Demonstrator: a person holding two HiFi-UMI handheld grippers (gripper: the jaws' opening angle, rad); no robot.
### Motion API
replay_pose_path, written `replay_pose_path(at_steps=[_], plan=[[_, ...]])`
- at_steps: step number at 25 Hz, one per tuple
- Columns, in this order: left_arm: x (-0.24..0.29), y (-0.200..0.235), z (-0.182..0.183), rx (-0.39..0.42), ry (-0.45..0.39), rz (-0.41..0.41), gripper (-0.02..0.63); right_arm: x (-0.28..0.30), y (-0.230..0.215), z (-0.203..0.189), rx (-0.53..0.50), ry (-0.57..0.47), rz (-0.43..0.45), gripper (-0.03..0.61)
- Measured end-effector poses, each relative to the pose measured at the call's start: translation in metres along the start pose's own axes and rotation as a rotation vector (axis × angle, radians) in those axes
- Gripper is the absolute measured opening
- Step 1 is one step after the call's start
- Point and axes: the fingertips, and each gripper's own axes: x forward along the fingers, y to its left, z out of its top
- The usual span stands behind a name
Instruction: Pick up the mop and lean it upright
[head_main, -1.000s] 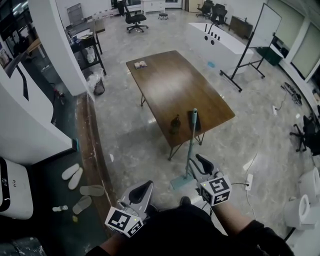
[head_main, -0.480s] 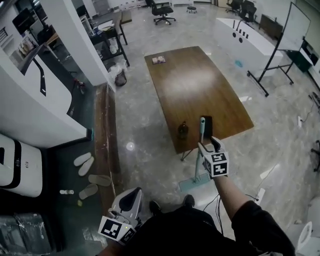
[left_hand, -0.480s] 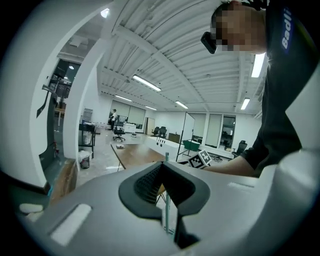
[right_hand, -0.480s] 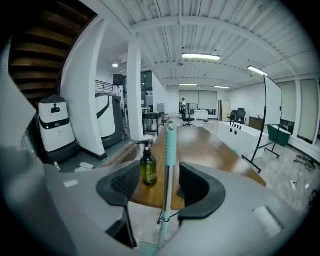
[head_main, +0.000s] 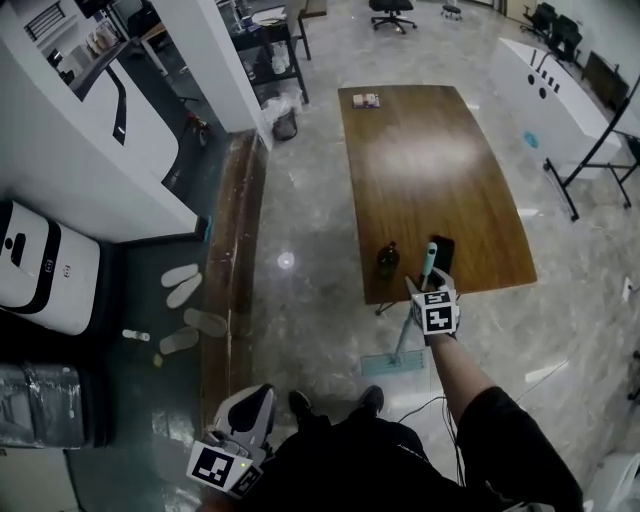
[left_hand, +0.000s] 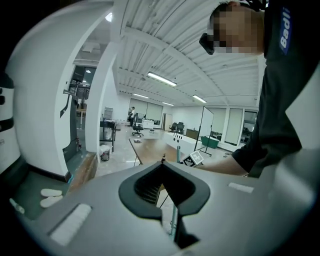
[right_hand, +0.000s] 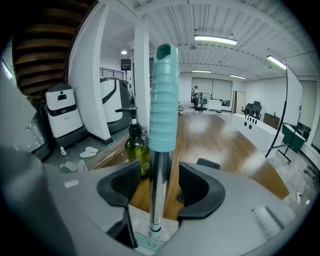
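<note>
The mop leans upright against the near edge of the wooden table (head_main: 430, 170). Its teal grip (head_main: 430, 256) rests at the table edge and its flat teal head (head_main: 392, 365) lies on the floor. My right gripper (head_main: 424, 292) sits around the metal pole just below the grip. In the right gripper view, the pole (right_hand: 159, 200) stands between the open jaws of my right gripper (right_hand: 161, 182) with a gap on each side; these jaws have just been opening. My left gripper (head_main: 252, 408) hangs low beside my body, shut and empty (left_hand: 162, 165).
A green pump bottle (head_main: 388, 261) and a black flat object (head_main: 443, 250) stand on the table beside the mop's grip. Slippers (head_main: 183, 285) lie on the floor at left near a white machine (head_main: 35, 265). A cable (head_main: 540, 372) runs across the floor at right.
My right gripper has moved away from me to the top of the pole at the table edge. The mop stays leaning there. The left gripper has drawn back to my side.
</note>
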Motion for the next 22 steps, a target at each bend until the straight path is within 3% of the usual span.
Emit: replay_pose_path(at_steps=[4,7,11,16,22], plan=[[-0.006,0.01,-0.001,-0.009,-0.01,0.019,0.018,0.006,0.002,-0.001,-0.003,0.011,-0.014,0.19],[-0.005,0.011,0.007,0.002,-0.023,0.003,0.018,0.003,0.0,0.001,0.008,0.015,-0.051,0.096],[-0.008,0.02,0.01,0.01,-0.01,-0.023,0.018,-0.009,0.006,-0.002,0.029,0.032,-0.082,0.094],[-0.01,0.019,0.025,0.003,-0.074,-0.106,0.018,-0.047,0.026,-0.018,0.05,0.045,-0.102,0.092],[-0.018,0.025,0.02,0.038,-0.089,-0.19,0.018,-0.094,0.053,-0.034,0.091,0.023,-0.113,0.089]])
